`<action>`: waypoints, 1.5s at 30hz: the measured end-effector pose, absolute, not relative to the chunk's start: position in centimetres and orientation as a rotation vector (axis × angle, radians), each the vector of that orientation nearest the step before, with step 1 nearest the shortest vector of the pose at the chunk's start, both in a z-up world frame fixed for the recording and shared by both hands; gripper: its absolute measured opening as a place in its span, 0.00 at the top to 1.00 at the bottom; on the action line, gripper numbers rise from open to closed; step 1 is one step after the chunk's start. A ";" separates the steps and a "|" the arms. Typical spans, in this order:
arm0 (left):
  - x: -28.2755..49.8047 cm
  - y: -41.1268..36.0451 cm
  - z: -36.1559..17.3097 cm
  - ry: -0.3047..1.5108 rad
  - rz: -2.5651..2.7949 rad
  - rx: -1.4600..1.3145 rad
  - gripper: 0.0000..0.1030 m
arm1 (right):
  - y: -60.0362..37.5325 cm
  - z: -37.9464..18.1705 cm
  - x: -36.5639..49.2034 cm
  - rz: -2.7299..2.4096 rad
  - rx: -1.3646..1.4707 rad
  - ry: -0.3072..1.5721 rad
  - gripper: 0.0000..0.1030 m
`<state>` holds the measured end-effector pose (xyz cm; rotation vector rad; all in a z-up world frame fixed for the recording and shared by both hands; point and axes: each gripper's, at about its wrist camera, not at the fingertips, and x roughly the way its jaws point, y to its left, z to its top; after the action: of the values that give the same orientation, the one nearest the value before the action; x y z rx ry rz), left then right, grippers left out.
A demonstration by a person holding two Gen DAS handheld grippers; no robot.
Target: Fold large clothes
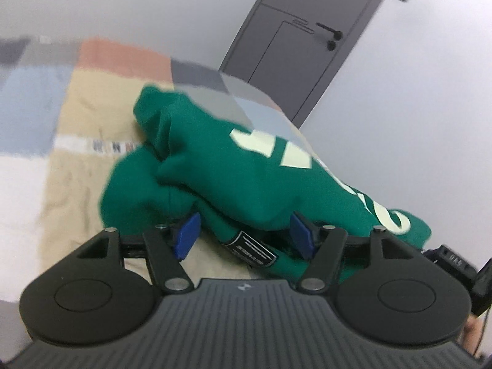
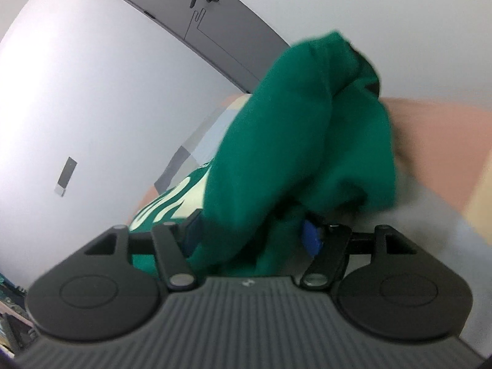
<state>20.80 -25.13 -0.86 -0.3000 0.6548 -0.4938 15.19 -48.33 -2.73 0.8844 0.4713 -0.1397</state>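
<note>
The green sweatshirt (image 1: 233,169) lies bunched in a soft heap on the patchwork bedspread (image 1: 80,141), close to the bed's edge on the door side, its pale lettering up and a black label at the near hem. No flat, squared fold shows, so the folding looks barely begun or only half made. The left gripper (image 1: 246,235) stands wide, cloth between its blue pads but not pinched. The right gripper (image 2: 252,233) is also parted; green fabric drapes through it, though blur makes any pad contact hard to judge.
</note>
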 end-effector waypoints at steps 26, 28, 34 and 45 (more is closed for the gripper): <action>-4.7 -18.0 15.0 0.375 -0.515 -0.033 0.32 | -28.7 18.6 -1.4 0.016 0.282 0.209 0.35; -5.9 -17.2 14.8 0.372 -0.511 -0.035 0.32 | -27.6 18.0 -2.2 0.013 0.256 0.208 0.35; -8.6 -15.1 13.8 0.338 -0.483 -0.035 0.32 | -25.0 16.6 -4.0 0.006 0.207 0.269 0.35; -10.7 -12.5 10.3 0.337 -0.443 -0.072 0.29 | -22.7 14.2 -5.5 -0.029 0.125 0.347 0.36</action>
<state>-10.69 -12.49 10.33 -0.0724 0.3370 -0.4433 -5.46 -22.72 14.22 0.1247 0.3466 -0.0286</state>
